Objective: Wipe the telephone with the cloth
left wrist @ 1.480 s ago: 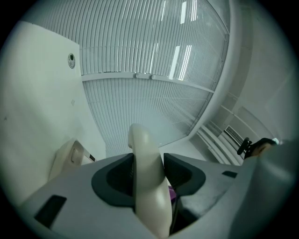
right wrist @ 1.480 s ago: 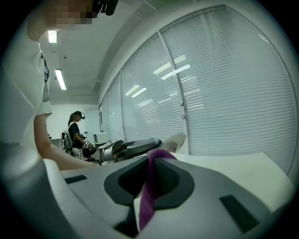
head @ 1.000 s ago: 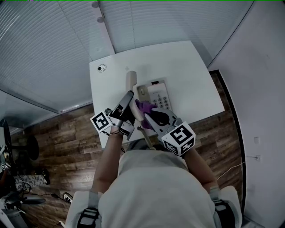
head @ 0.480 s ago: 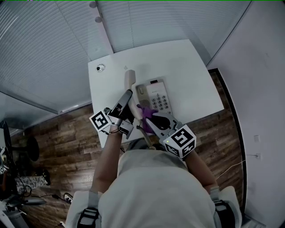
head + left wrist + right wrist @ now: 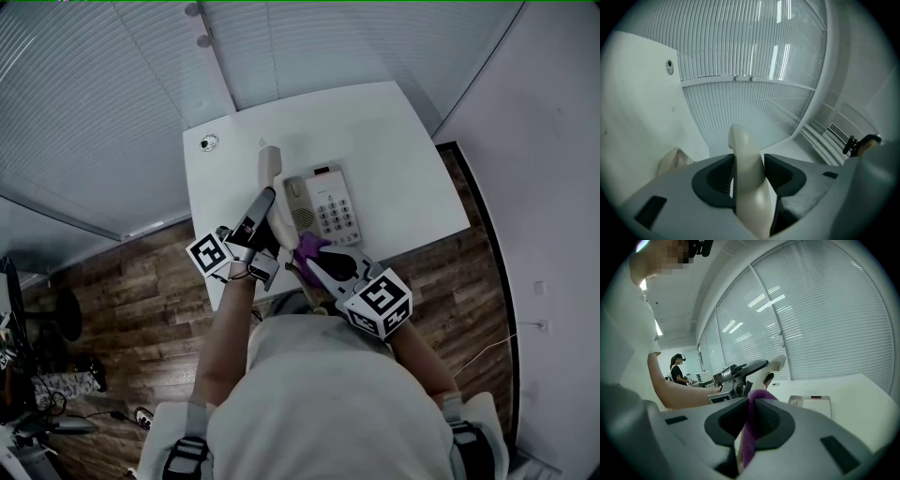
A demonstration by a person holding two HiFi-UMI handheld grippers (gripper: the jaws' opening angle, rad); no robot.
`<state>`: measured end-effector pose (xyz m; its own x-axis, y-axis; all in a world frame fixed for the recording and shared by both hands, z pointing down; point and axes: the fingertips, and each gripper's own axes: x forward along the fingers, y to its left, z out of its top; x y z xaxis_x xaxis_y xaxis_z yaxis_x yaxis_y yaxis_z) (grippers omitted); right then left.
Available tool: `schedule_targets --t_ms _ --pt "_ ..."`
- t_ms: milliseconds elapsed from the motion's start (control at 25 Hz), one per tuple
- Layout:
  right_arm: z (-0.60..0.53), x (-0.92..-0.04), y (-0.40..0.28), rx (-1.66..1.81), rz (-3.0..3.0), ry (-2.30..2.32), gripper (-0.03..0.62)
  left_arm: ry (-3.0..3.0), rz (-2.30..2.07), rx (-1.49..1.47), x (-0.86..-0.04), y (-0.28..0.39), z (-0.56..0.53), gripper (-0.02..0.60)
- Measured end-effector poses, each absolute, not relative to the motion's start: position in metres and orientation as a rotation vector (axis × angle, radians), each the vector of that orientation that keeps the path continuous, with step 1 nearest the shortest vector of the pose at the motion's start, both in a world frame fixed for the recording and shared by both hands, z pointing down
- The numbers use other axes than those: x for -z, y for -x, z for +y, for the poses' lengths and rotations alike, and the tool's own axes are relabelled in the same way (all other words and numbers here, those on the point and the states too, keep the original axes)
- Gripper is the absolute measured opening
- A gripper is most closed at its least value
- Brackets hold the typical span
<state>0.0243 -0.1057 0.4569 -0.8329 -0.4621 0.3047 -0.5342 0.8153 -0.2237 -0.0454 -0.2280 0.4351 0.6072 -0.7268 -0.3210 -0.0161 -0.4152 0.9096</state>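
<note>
Our two forearms reach forward over the near edge of the white surface [image 5: 394, 141]. The left tongs [image 5: 270, 199] point away from us and clamp the cream handset [image 5: 745, 154] around its middle, jaws well apart and pressing on both its sides. The handset is off the telephone base [image 5: 326, 208], held just left of it. The right tongs [image 5: 305, 255] angle in from the right, jaws nearly together on a fold of purple cloth [image 5: 749, 437]. The cloth sits by the handset's near end, at the base's near left corner; we cannot tell whether they touch. A small round fitting [image 5: 207, 142] lies at the far left corner. Window blinds [image 5: 112, 94] run behind.
</note>
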Motion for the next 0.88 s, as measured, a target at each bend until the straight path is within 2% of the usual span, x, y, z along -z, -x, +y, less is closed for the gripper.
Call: schedule_targets --t_ms 320,880 --pt "-0.115 -0.458 -0.04 -0.435 -2.724 -0.886 0.043 -1.851 -0.63 0.868 -0.439 0.045 -0.23 0.212" --pt "-0.165 -0.44 -0.104 -0.445 -2.637 -1.392 0.043 -1.858 -0.79 0.701 -0.473 0.024 -0.23 0.21"
